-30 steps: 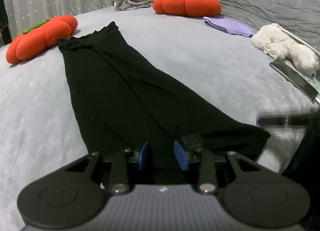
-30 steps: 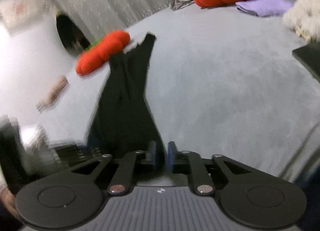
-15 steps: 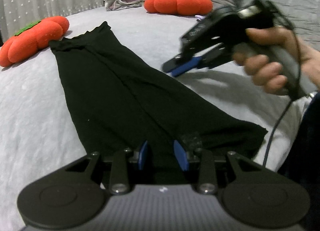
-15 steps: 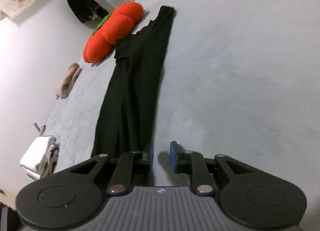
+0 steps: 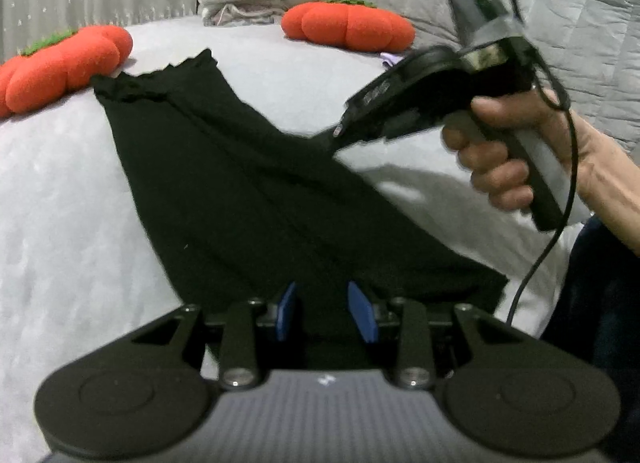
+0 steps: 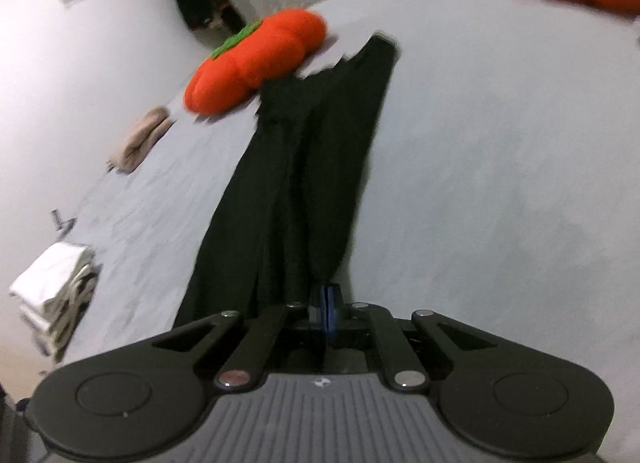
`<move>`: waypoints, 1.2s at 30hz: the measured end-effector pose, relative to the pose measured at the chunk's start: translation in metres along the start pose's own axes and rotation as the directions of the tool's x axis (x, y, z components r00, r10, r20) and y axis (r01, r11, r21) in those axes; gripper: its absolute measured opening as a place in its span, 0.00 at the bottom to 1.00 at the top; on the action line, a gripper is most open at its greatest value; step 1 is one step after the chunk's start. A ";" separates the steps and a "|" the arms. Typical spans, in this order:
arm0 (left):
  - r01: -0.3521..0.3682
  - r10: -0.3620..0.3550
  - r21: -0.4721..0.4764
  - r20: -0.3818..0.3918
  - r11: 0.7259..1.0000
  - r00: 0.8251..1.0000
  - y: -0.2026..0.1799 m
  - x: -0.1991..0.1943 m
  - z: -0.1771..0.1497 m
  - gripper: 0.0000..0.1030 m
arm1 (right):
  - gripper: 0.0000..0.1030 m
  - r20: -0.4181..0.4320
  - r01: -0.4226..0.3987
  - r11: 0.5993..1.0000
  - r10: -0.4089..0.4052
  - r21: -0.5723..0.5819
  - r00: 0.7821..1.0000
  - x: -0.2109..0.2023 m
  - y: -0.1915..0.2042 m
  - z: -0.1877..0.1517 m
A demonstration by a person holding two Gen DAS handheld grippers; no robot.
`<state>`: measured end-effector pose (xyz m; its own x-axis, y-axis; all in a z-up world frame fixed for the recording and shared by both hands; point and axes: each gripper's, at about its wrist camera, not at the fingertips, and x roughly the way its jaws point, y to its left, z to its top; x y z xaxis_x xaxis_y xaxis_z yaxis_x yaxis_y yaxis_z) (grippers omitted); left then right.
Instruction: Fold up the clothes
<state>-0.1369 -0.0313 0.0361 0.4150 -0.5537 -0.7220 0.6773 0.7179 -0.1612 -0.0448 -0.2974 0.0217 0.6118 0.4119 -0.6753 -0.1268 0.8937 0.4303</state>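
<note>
The black garment (image 5: 256,199) lies flat on the grey bed (image 5: 60,223), a long narrow strip. Its long axis runs from the hem at the near edge of the bed away to the frilled end, which lies just beside the orange cushion (image 5: 60,67) on the left.

The left gripper (image 5: 326,313) sits at the near hem, its blue pads a narrow way apart with black cloth between them. Whether they pinch the cloth cannot be told from here.

The right gripper (image 6: 329,309) is at the garment's right long edge, roughly midway between the hem and the cushion end. Its jaws have just been closing, and the pads now meet with the edge of the cloth apparently caught at their tips, though blur keeps this uncertain.

The coming fold probably turns on that edge. The right hand (image 5: 516,155) is nearer the middle of the strip and the left nearer the hem. Carrying the hem towards the cushion would halve the length, while drawing the right edge across would narrow the strip.
</note>
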 end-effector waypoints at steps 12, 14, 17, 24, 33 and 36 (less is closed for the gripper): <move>0.025 -0.017 0.114 -0.067 0.993 0.998 0.001 -0.008 -0.014 0.30 | 0.03 -0.001 0.180 0.970 -0.183 -0.162 0.983 0.009 0.013 -0.011; 0.027 -0.020 0.117 -0.066 0.993 0.998 0.002 -0.008 -0.014 0.30 | 0.03 -0.004 0.201 0.961 -0.206 -0.191 0.979 0.012 0.017 -0.013; 0.026 -0.018 0.127 -0.064 0.992 0.998 0.000 -0.009 -0.015 0.31 | 0.07 0.010 0.220 0.951 -0.224 -0.219 0.975 0.007 0.022 -0.014; 0.027 -0.025 0.118 -0.022 0.993 0.999 0.006 -0.025 -0.009 0.34 | 0.20 0.097 0.141 0.939 -0.116 -0.313 0.989 -0.031 0.054 -0.034; 0.013 -0.009 0.171 -0.024 0.985 1.000 -0.002 -0.028 -0.014 0.36 | 0.20 -0.052 0.048 0.922 -0.073 -0.383 0.996 -0.015 0.077 -0.067; 0.011 -0.007 0.165 -0.023 0.986 1.000 -0.001 -0.029 -0.016 0.36 | 0.20 -0.067 0.048 0.923 -0.080 -0.381 0.995 -0.010 0.078 -0.069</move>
<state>-0.1592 -0.0091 0.0461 0.3958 -0.5491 -0.7361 0.7730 0.6319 -0.0557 -0.1148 -0.2195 0.0212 0.5660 0.3502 -0.7463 -0.3852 0.9127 0.1363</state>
